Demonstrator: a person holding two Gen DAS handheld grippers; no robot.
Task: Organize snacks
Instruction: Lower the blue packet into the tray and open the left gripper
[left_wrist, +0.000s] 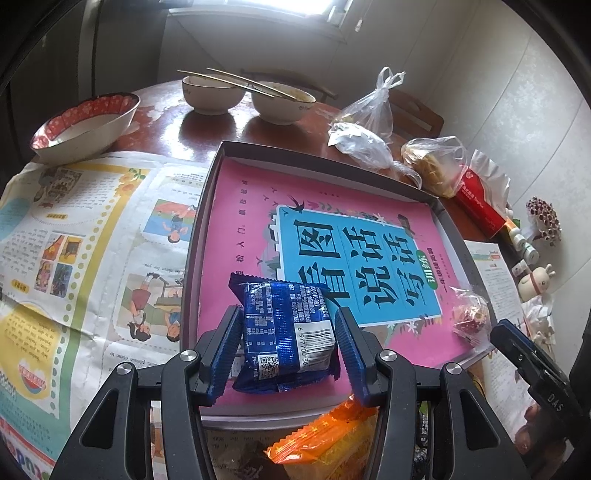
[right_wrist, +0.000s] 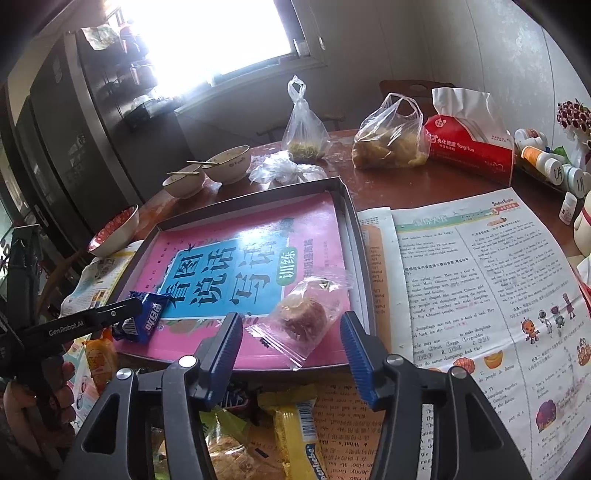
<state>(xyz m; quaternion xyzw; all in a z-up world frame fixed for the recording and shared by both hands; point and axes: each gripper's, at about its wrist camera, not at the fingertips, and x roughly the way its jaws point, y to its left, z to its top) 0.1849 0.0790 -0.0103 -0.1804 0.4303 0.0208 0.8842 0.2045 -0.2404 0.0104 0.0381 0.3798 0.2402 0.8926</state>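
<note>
A dark shallow box (left_wrist: 207, 192) lined with a pink and blue book lies on the table; it also shows in the right wrist view (right_wrist: 347, 206). My left gripper (left_wrist: 288, 317) is open around a blue snack packet (left_wrist: 288, 332) that rests on the book at the box's near edge; the fingers (left_wrist: 229, 332) stand just off its sides. In the right wrist view the packet (right_wrist: 146, 314) sits at the left gripper's tip. My right gripper (right_wrist: 291, 325) is open, with a clear-bagged pastry (right_wrist: 303, 314) lying in the box between and beyond its fingers; the pastry also shows in the left wrist view (left_wrist: 471, 317).
Loose snacks lie in front of the box: an orange packet (left_wrist: 325, 443), a yellow packet (right_wrist: 299, 435). Newspaper (left_wrist: 74, 240) covers the table on both sides. Bowls (left_wrist: 85, 125) with chopsticks (left_wrist: 240, 83), plastic bags (right_wrist: 391, 136), a red tissue pack (right_wrist: 472, 147) and small bottles (right_wrist: 546, 162) stand behind.
</note>
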